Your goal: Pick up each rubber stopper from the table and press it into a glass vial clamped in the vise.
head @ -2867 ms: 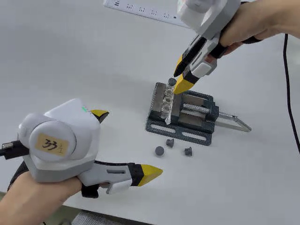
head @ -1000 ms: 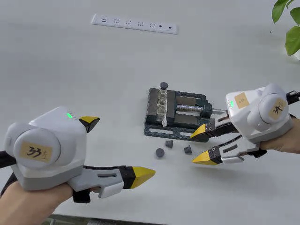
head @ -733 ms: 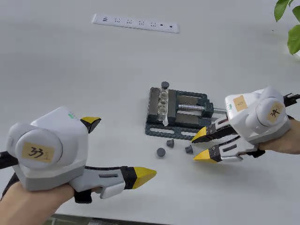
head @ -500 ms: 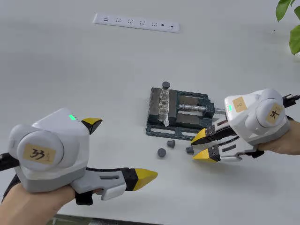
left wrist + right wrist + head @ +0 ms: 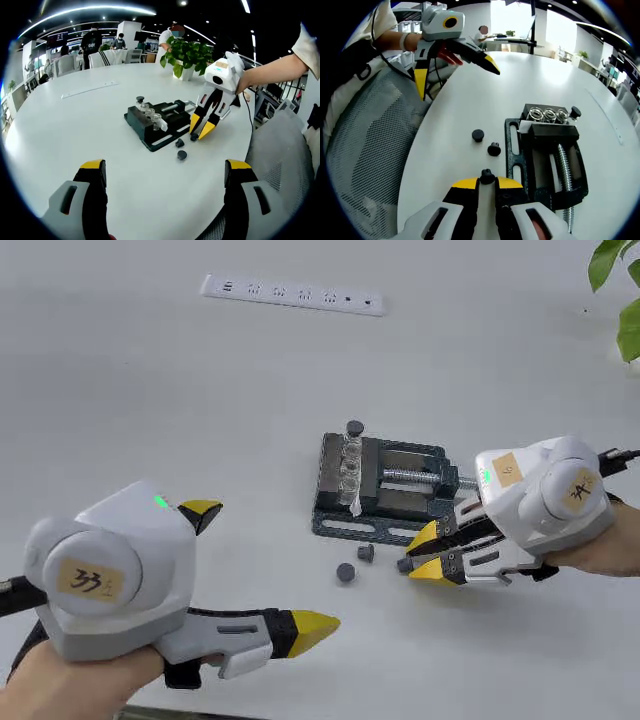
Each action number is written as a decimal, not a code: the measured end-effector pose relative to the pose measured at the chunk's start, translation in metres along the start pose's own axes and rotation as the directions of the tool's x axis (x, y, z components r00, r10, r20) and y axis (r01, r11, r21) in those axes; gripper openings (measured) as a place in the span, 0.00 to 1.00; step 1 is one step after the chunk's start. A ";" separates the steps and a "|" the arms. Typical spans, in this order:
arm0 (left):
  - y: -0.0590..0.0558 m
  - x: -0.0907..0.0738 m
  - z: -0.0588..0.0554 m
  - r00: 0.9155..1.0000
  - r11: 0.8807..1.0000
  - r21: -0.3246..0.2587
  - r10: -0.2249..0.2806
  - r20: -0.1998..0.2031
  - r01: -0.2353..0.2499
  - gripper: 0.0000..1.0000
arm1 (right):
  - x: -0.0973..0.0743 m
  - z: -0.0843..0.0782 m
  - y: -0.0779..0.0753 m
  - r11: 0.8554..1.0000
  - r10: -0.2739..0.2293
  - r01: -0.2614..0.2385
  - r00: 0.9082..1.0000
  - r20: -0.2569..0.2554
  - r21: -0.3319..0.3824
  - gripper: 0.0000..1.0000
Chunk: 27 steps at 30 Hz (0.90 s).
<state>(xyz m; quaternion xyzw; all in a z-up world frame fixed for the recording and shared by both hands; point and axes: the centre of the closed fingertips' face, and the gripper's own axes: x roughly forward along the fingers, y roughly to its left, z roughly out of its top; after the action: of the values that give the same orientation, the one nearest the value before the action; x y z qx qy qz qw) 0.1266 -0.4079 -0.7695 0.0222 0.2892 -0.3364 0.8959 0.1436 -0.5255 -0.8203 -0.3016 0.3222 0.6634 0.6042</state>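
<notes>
**Right jaws closing on the next stopper beside the vise**

The step in hand is the pick-up. The right gripper (image 5: 418, 552) lies low on the bench (image 5: 150, 390), in front of the vise (image 5: 400, 502). Its jaws are drawn in to a narrow gap. The right gripper view shows the nearest stopper (image 5: 487, 175) sitting between the yellow tips, seemingly pinched and not yet lifted. Two other stoppers (image 5: 345, 572) lie loose just to its left. In the vise, a row of vials (image 5: 349, 468) stands upright, three with open mouths, and the capped vial (image 5: 354, 428) is at the far end. The left gripper (image 5: 258, 565) hovers near the bench's front edge, well apart from the work, with its jaws spread wide and nothing in them.

The next move probably calls for a firm pinch and a straight lift. The stopper should then be turned plug-down over an open mouth and pressed squarely, since a tilted push could jam it against the glass rim.

2.9 s ago the right gripper stood over the far end of the vise with a stopper at its tips. Now that vial is capped and the gripper has come down to the bench. Over the last second its jaws have narrowed from clearly open. The left gripper has stayed open.
</notes>
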 end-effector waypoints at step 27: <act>-0.059 0.044 0.046 0.973 0.926 0.297 -0.224 -0.060 0.231 0.41 | -0.059 0.061 0.022 0.955 -0.038 -0.003 0.990 -0.133 -0.296 0.07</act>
<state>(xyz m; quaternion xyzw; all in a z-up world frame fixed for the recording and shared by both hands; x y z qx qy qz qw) 0.1393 -0.4903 -0.7456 0.1295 0.2461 -0.4779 0.8332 0.1265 -0.5147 -0.7351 -0.4361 0.2573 0.6767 0.5345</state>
